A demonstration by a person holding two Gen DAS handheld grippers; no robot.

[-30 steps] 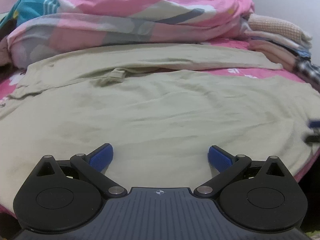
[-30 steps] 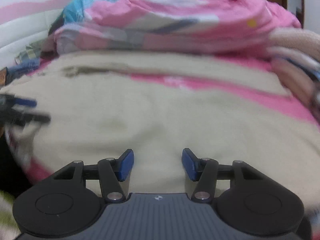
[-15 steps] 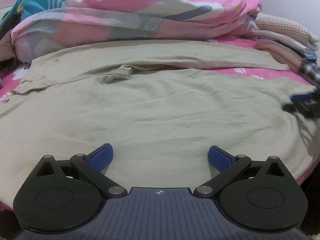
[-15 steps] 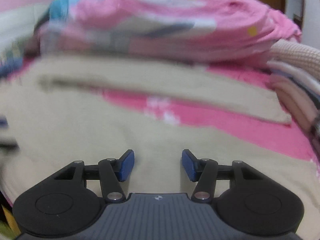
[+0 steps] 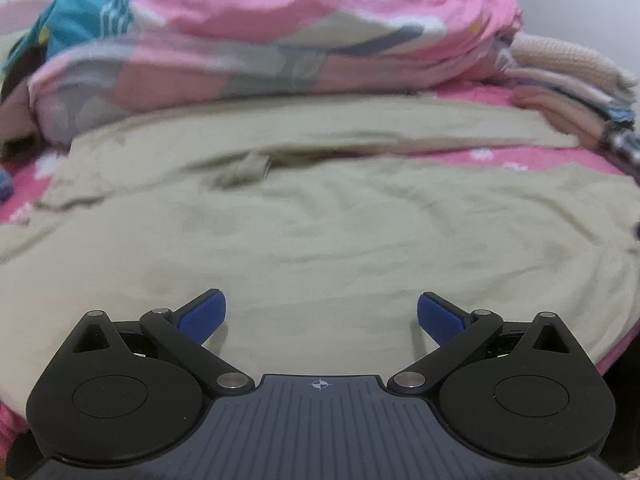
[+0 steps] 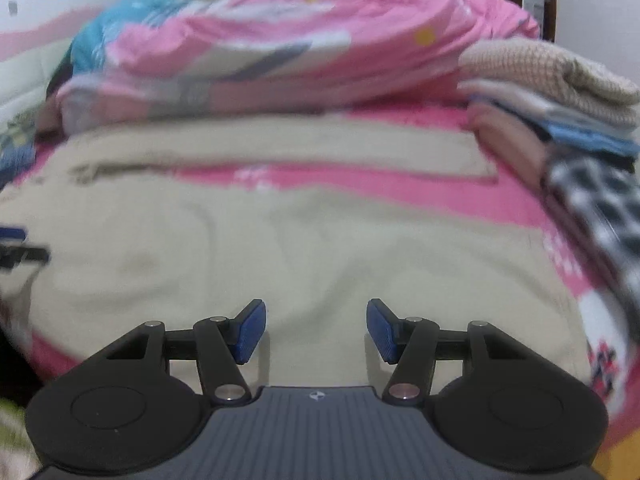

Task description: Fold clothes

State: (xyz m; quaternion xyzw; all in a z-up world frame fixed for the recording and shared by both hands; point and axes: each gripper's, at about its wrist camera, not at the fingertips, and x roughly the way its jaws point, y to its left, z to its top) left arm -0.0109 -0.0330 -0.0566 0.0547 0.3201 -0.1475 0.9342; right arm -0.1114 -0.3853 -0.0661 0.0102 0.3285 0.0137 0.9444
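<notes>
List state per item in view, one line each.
beige garment: spread flat on the bed, unfolded, lightly wrinkled.
long strip of the garment: lies stretched across behind the body.
left gripper: open, empty, above the cloth.
right gripper: open, empty, narrower gap.
pink quilt: bunched in a heap behind.
clothes stack: folded, piled at right.

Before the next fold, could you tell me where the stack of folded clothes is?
In the right wrist view, the stack of folded clothes sits at the far right, beside the pink quilt, beyond the beige garment.
</notes>
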